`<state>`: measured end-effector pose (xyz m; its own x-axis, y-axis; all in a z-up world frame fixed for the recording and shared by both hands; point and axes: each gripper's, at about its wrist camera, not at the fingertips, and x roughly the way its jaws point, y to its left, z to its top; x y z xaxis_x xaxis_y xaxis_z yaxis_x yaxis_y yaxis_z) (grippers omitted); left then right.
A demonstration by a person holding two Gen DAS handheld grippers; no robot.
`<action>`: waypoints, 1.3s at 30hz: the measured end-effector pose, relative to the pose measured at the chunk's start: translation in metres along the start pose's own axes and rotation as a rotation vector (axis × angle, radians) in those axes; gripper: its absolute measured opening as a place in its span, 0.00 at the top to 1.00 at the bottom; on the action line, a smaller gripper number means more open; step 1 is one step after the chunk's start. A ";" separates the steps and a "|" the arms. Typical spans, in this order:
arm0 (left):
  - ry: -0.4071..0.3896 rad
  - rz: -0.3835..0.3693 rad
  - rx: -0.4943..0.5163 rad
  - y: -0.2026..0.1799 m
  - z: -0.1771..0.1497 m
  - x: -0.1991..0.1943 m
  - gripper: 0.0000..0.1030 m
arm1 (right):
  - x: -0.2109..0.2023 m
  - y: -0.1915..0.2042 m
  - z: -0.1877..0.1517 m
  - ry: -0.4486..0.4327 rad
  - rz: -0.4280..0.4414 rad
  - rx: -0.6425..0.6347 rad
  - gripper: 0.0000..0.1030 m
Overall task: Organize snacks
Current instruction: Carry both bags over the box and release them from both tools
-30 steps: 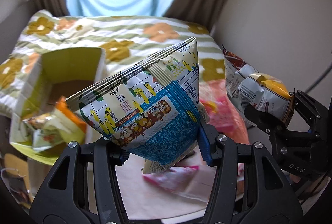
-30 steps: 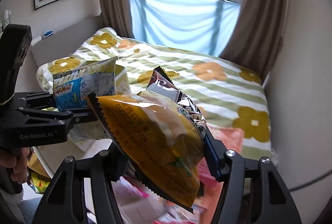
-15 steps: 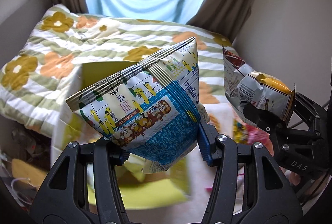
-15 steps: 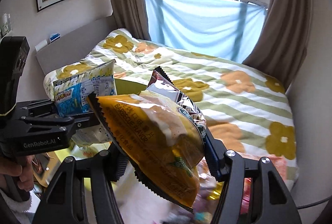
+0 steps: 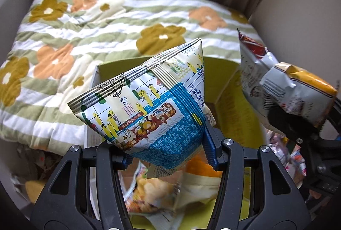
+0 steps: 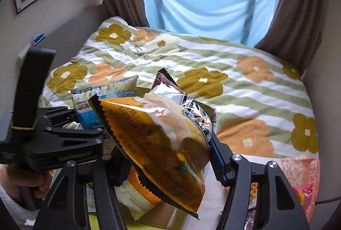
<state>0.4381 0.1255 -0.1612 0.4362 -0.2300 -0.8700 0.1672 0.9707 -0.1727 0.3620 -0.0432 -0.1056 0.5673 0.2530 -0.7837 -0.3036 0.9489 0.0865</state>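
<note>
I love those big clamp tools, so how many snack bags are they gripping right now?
3: the left gripper pinches one blue-and-white bag; the right gripper pinches a yellow barbecue bag and a silvery bag together.

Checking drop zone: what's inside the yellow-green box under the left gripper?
Inside the yellow-green box: an orange-and-white snack bag lying on the bottom. The blue-and-white bag held by the left gripper covers the rest of the interior.

A blue-and-white snack bag [image 5: 149,110] covers most of the yellow-green box [image 5: 232,89] behind it, and the packets [image 5: 162,191] inside that box are blurred beyond reading. To the right of the box, loose wrappers [image 5: 283,155] are smeared. An orange chip bag [image 6: 157,140] hides the box's interior from the right wrist view.
</note>
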 end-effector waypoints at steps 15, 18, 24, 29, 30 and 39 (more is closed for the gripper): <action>0.000 0.066 0.006 0.011 0.001 0.012 0.00 | 0.013 -0.006 0.008 0.051 0.025 0.041 0.44; -0.002 0.073 -0.014 0.015 -0.010 0.004 0.00 | 0.015 -0.004 0.008 0.058 0.028 0.028 0.44; -0.005 0.096 -0.039 0.020 -0.032 -0.010 0.00 | 0.022 0.003 0.011 0.069 0.062 0.006 0.44; -0.007 0.113 -0.028 0.018 -0.042 -0.015 0.00 | 0.033 0.010 0.019 0.071 0.076 0.002 0.43; -0.009 0.115 -0.026 0.017 -0.044 -0.016 0.00 | 0.036 0.010 0.020 0.070 0.072 0.004 0.43; -0.012 0.121 -0.026 0.017 -0.052 -0.023 0.00 | 0.048 0.015 0.020 0.041 0.039 0.003 0.00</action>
<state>0.3847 0.1511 -0.1686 0.4620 -0.1114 -0.8799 0.0893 0.9929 -0.0788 0.4001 -0.0133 -0.1291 0.5229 0.2816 -0.8045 -0.3223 0.9391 0.1192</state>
